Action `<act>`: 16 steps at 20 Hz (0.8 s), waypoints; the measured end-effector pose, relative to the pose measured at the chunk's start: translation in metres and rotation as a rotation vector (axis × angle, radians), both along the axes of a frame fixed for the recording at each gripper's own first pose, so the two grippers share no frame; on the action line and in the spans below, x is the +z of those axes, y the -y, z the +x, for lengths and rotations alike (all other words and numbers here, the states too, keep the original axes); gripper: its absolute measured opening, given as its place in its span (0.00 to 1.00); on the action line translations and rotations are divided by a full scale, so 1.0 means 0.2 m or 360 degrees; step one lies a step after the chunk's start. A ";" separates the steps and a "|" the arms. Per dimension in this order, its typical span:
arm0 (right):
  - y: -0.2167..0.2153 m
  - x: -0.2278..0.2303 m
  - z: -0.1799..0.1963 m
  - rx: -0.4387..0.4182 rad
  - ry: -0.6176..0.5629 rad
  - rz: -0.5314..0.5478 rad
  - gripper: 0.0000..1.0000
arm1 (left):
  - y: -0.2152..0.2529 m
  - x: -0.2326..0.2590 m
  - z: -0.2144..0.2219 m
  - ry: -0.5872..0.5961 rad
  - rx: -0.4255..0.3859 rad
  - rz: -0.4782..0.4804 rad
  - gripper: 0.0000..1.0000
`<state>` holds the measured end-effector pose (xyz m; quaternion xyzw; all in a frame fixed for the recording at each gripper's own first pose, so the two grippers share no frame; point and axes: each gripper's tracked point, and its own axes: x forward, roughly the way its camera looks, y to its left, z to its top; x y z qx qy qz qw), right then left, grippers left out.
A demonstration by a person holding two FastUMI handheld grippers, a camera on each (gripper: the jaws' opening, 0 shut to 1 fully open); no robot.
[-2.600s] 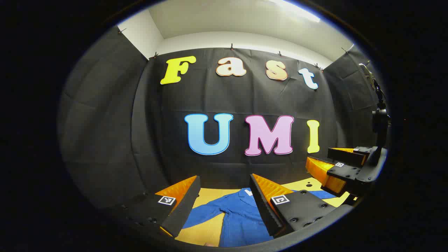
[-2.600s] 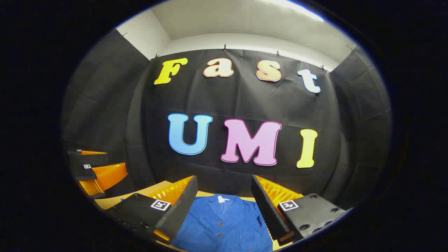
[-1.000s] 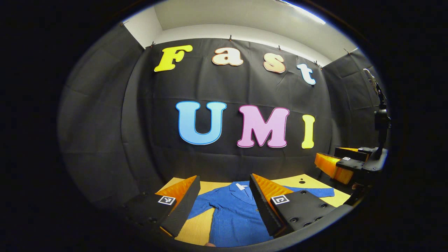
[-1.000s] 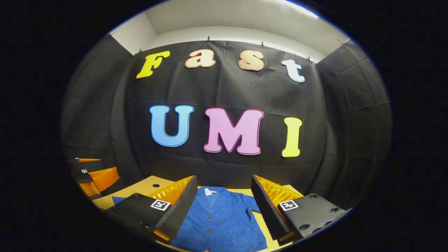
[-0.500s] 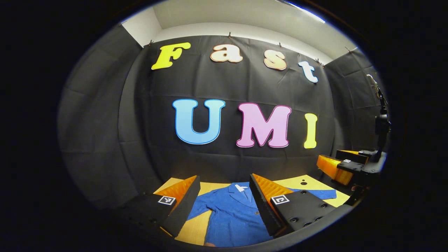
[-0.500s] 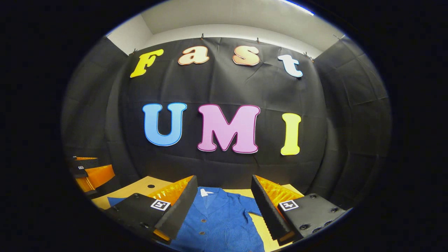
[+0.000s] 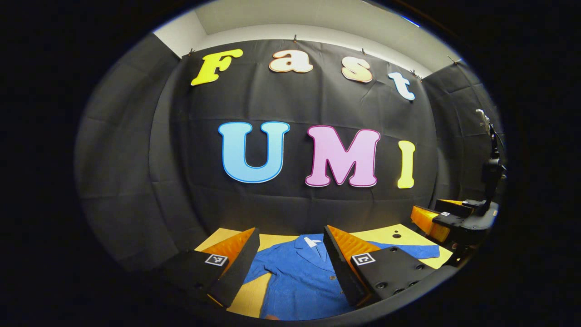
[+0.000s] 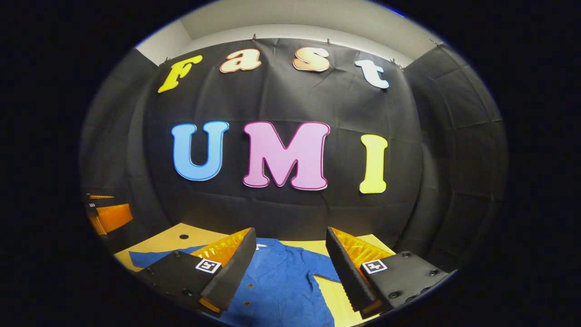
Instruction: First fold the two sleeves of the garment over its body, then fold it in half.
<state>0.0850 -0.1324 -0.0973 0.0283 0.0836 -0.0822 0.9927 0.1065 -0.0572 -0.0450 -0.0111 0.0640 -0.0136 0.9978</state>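
Left gripper view: left claw [image 7: 290,254] at bottom centre, fingers spread wide apart, gripping nothing, hanging above the counter [image 7: 390,232]. Blue shirt [image 7: 299,277] flat on the yellow counter, seen in the gap between the two fingers, collar with a white tag toward the black wall, a button visible down its front. One sleeve [image 7: 411,250] stretched out toward the lower right of the frame, lying flat, not folded over the body; the other sleeve bent down at lower left, partly hidden by the left-hand finger. Small dark hole in the counter just above the stretched sleeve. Right claw [image 7: 435,217] at the far right edge, above the counter's end, fingers parted, holding nothing; a dark stand rising behind it.

Right gripper view: right claw [image 8: 290,256] at bottom centre, fingers wide apart, empty, above the counter [image 8: 172,240]. Shirt [image 8: 281,281] lying between the fingers, collar toward the wall, two buttons showing on the front. Short stretch of sleeve poking out at centre right, just beside the right-hand finger; the other sleeve [image 8: 159,256] spread out to the lower left, flat on the counter. Left claw [image 8: 106,213] at the far left edge, well apart from the shirt; too little visible there to judge its opening.
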 end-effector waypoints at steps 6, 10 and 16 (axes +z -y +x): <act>0.48 -0.24 0.11 -0.0242 -0.0104 -0.0041 0.97 | 0.14 -0.09 0.09 -0.0103 -0.0031 0.0036 0.81; 0.91 -0.47 0.10 -0.0466 -0.0232 -0.0080 0.97 | 0.25 -0.17 0.16 -0.0184 -0.0048 0.0061 0.81; 1.39 -0.91 0.02 -0.0765 -0.0499 -0.0042 0.97 | 0.51 -0.31 0.26 -0.0322 -0.0195 0.0128 0.82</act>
